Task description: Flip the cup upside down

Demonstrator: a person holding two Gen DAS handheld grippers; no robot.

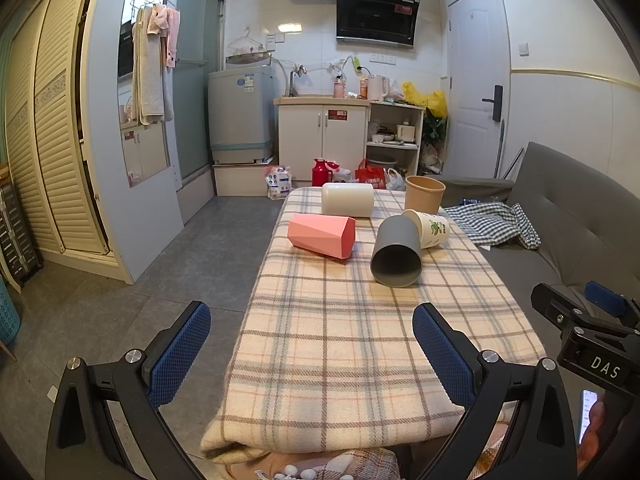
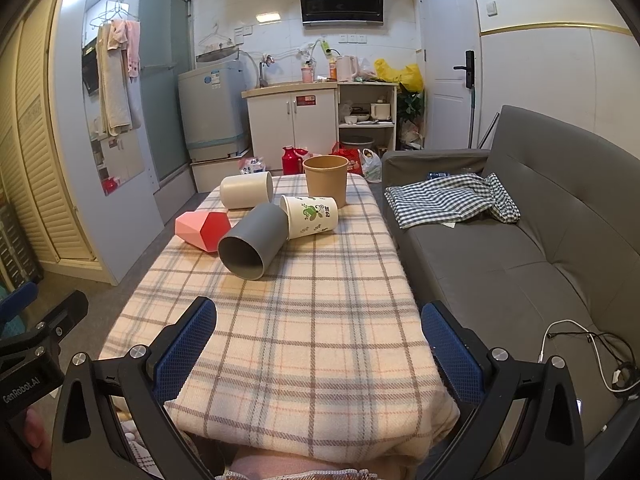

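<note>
- My left gripper (image 1: 312, 354) hangs over the near end of the table (image 1: 340, 360), fingers spread wide with nothing between them.
- On the plaid cloth, furthest left, the pink cup (image 1: 322, 236) lies on its side.
- Behind it the white cup (image 1: 347, 199) also lies on its side.
- The grey cup (image 2: 254, 235) lies tipped over, mouth toward me, its base touching the printed paper cup (image 2: 309, 216), which lies on its side too.
- The brown paper cup (image 2: 325, 179) stands upright at the far end.
- My right gripper (image 2: 319, 350) hovers at the near edge, fingers spread, holding nothing.
- Right of the table, a checked cloth (image 2: 452, 202) lies on the grey sofa (image 2: 520, 272).
</note>
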